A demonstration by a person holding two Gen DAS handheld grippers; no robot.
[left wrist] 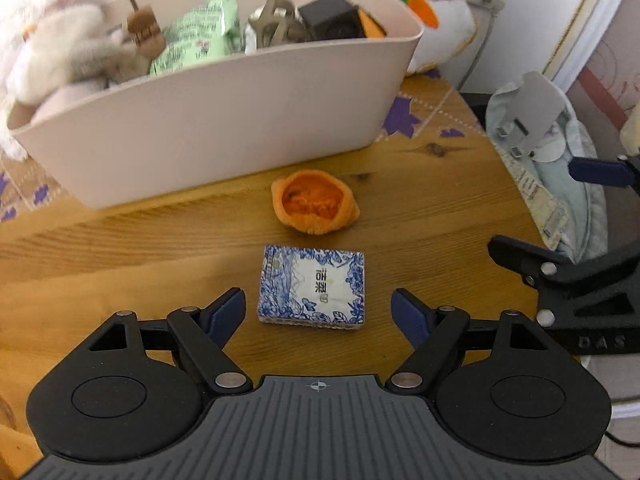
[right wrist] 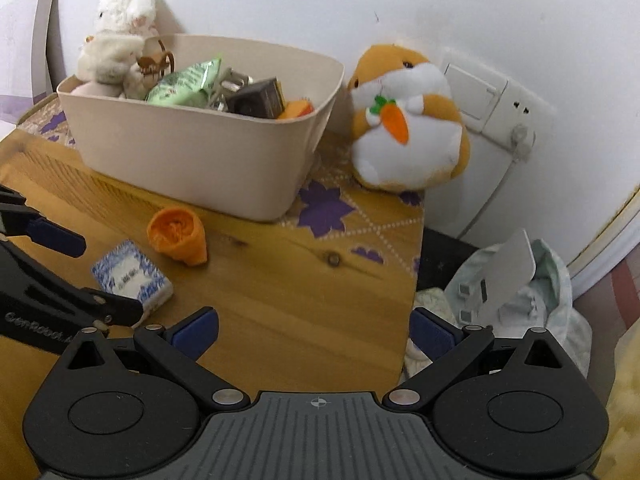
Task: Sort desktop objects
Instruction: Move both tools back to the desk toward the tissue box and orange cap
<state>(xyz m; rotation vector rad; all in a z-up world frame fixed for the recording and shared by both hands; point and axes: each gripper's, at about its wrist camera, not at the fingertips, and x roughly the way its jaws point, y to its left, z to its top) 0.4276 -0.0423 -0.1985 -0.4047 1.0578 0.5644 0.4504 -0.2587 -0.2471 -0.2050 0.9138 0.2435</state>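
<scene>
- Left gripper [left wrist: 318, 312] spread wide, empty, straddling the blue patterned packet [left wrist: 312, 286].
- Orange knitted cup [left wrist: 315, 203] at packet's 12 o'clock.
- Right gripper [right wrist: 314, 334] wide open, empty.

A home: plush hamster [right wrist: 404, 120] on wooden table [right wrist: 280, 280] by wall socket [right wrist: 516, 108]

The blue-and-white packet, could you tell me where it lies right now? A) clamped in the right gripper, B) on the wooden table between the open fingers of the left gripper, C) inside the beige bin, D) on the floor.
B: the blue-and-white packet lies flat on the table, framed by the open left gripper, untouched.
</scene>
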